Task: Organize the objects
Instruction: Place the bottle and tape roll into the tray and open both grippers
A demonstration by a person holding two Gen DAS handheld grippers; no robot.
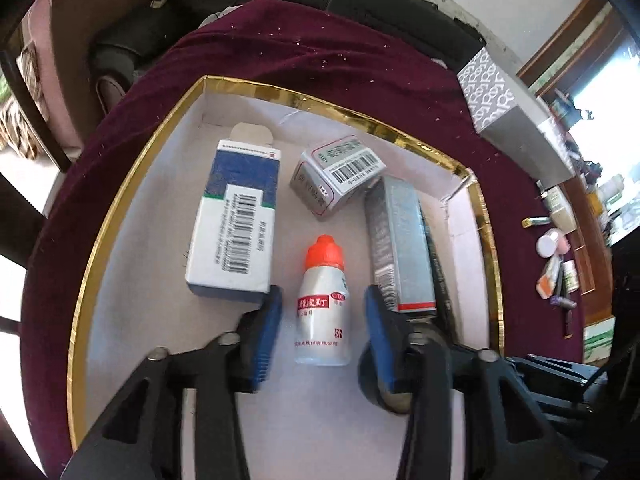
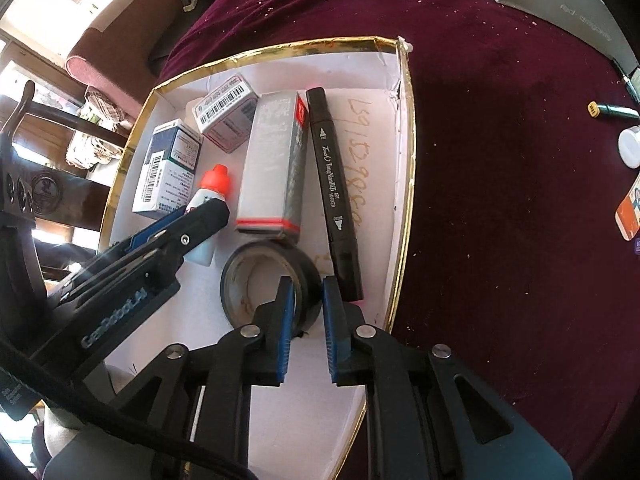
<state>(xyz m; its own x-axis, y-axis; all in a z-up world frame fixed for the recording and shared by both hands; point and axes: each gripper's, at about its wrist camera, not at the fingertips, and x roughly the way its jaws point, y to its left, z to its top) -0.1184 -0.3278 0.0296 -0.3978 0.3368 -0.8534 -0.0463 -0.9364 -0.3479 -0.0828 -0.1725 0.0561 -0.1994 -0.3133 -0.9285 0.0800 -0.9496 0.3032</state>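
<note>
A white tray with a gold rim (image 1: 132,184) (image 2: 404,168) lies on the dark red cloth. In it are a blue-and-white box (image 1: 236,216) (image 2: 168,168), a small grey barcode box (image 1: 340,176) (image 2: 226,116), a long silver box (image 1: 400,240) (image 2: 272,168), a white bottle with an orange cap (image 1: 322,304) (image 2: 214,188), a black marker (image 2: 334,196) and a black tape roll (image 2: 264,280). My left gripper (image 1: 322,312) is open, its jaws either side of the bottle, not touching. My right gripper (image 2: 306,300) is shut on the tape roll's wall.
A grey patterned box (image 1: 508,120) (image 2: 560,8) sits on the cloth beyond the tray. Small jars, tubes and pens (image 1: 556,264) (image 2: 628,148) lie at the right. A chair and furniture (image 2: 56,184) stand left of the table.
</note>
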